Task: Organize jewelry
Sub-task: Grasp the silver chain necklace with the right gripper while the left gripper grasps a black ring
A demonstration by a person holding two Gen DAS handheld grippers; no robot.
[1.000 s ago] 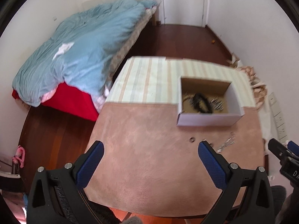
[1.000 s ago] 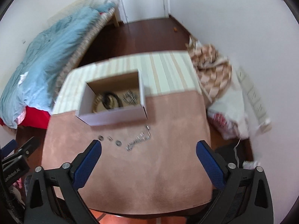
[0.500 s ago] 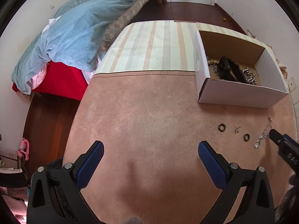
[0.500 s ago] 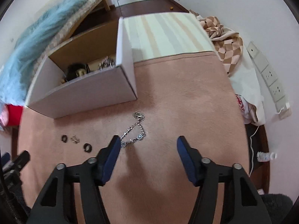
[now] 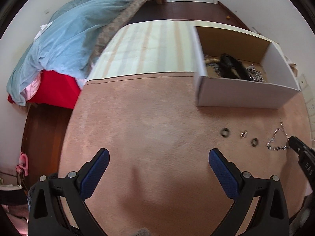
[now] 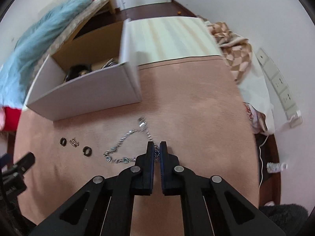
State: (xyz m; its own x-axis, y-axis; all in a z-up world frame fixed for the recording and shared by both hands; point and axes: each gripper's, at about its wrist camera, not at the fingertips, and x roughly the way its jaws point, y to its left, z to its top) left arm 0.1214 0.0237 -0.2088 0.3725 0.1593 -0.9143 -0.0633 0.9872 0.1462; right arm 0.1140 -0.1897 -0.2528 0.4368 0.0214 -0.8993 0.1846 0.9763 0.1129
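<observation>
Right gripper (image 6: pixel 157 151): clamping the silver chain (image 6: pixel 126 143) on the pink cloth (image 6: pixel 196 122).
Left gripper (image 5: pixel 158 169): hanging spread, gripping nothing.
Chain: lying just before the white box (image 6: pixel 88 96).
Rings (image 6: pixel 87 151): sitting left of it.

The chain (image 6: pixel 126 147) vanishes between the right gripper (image 6: pixel 157 147)'s closed fingers (image 6: pixel 149 157) — its gripped end is hidden. Beyond the fingertips, the box (image 6: pixel 88 96)'s near wall hides most of its blurred contents — dark and silvery pieces, unidentifiable.
</observation>
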